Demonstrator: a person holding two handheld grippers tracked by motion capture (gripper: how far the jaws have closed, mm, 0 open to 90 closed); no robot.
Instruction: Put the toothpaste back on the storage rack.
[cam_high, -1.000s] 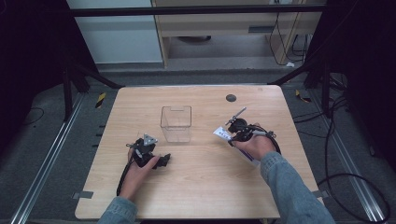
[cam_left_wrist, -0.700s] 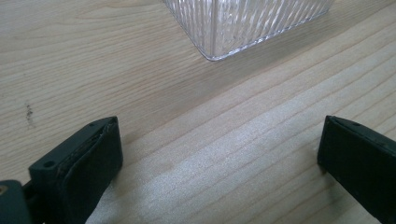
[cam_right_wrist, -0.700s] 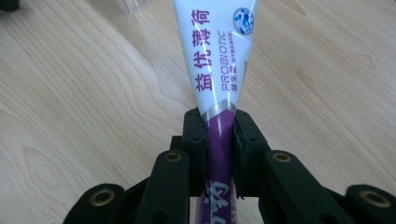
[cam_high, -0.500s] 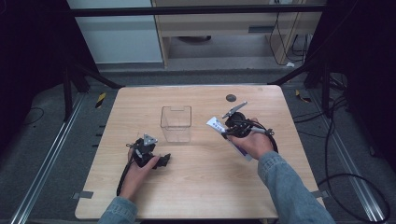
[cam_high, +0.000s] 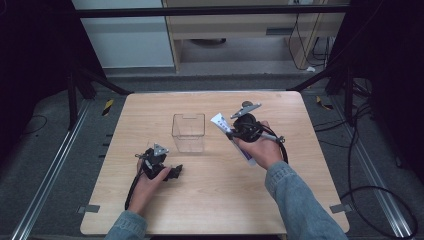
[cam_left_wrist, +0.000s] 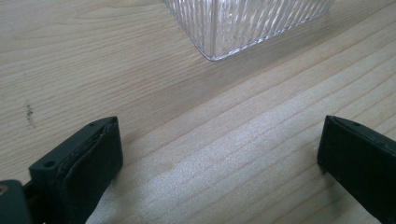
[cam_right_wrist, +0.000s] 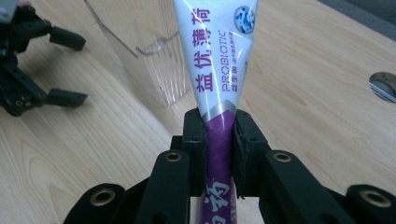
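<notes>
The right gripper (cam_high: 231, 131) is pinching a toothpaste tube (cam_high: 220, 123). In the right gripper view the two black jaws press tight on the purple part of the tube (cam_right_wrist: 218, 135), and the white end sticks out in front.

What is new: a second ago the tube was low, close to the table (cam_high: 300, 200), at about 3 o'clock from the clear box (cam_high: 188, 132). Now the right hand (cam_high: 260, 147) has lifted it up and carried it a little way toward the box. The tube is in the air, and its white end points at about 10 o'clock, toward the box's top edge. It is near the box but not over it yet.

The left gripper (cam_high: 175, 171) has not moved. It rests on the table at about 7 o'clock from the box. In the left gripper view its jaws are spread wide with only bare wood between them, and the box corner (cam_left_wrist: 212, 44) is just ahead.

What this means, I think: the pick-up is done and the grip looks good. The next part is to bring the tube over the open top of the box and drop it in. The box is light and nobody holds it, so a bump from the tube could push it away.

A small dark round thing (cam_high: 247, 104) lies at the far side of the table, out of the way.
</notes>
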